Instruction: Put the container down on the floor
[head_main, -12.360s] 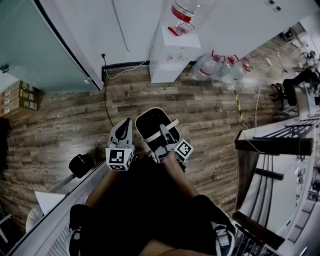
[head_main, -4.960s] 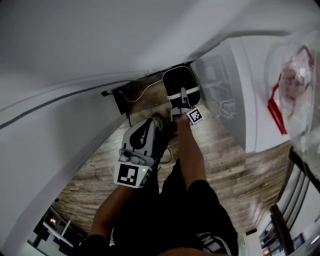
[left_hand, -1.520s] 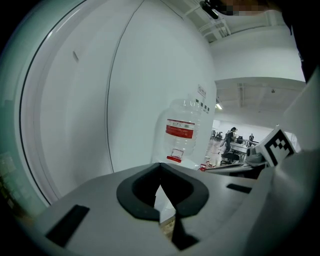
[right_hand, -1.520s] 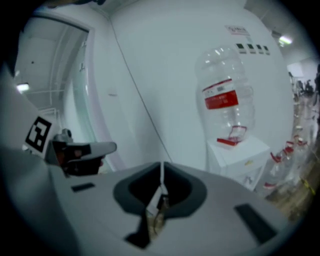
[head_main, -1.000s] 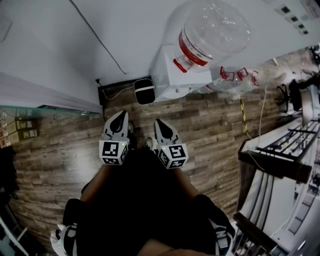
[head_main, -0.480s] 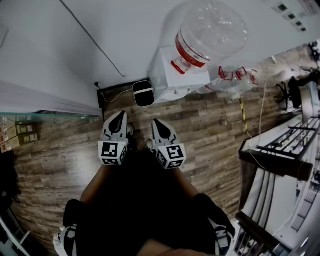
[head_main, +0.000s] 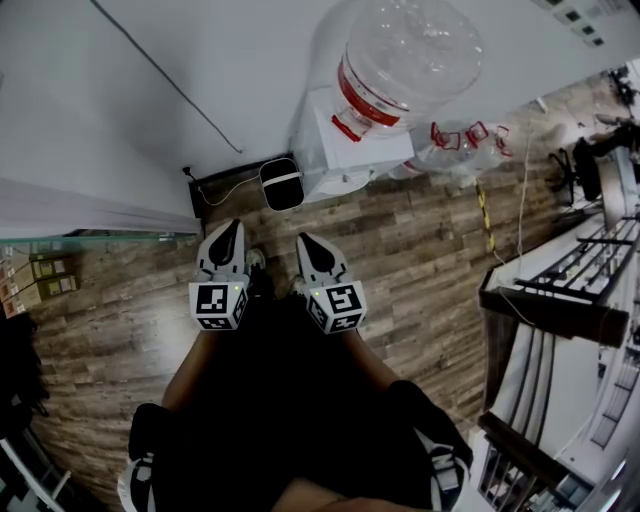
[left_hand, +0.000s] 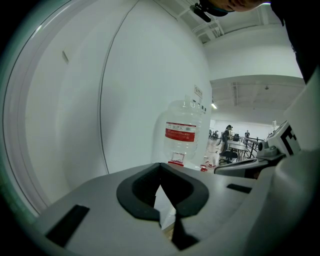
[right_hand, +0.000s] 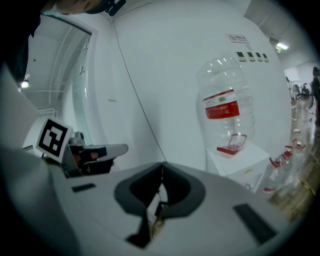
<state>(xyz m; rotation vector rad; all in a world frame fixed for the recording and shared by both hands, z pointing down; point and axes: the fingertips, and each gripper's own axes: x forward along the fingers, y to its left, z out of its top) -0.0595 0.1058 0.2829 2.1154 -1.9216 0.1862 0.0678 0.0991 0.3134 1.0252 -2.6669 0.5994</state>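
The person's forearms are bent in at the waist, holding the left tongs (head_main: 227, 236) and right tongs (head_main: 306, 246) side by side, noses aimed toward the wall. Each pair is pressed together on nothing. The container (head_main: 281, 184) (black, with a pale band) seems to stand on the wooden floor (head_main: 420, 260) against the water dispenser (head_main: 335, 150), well apart from both.

Camera set-up, three views.
Head view: steeply down onto wood floor (head_main: 420, 250). Gripper views: close behind own jaws, facing white wall (left_hand: 140, 75); all share the water bottle (right_hand: 227, 112).
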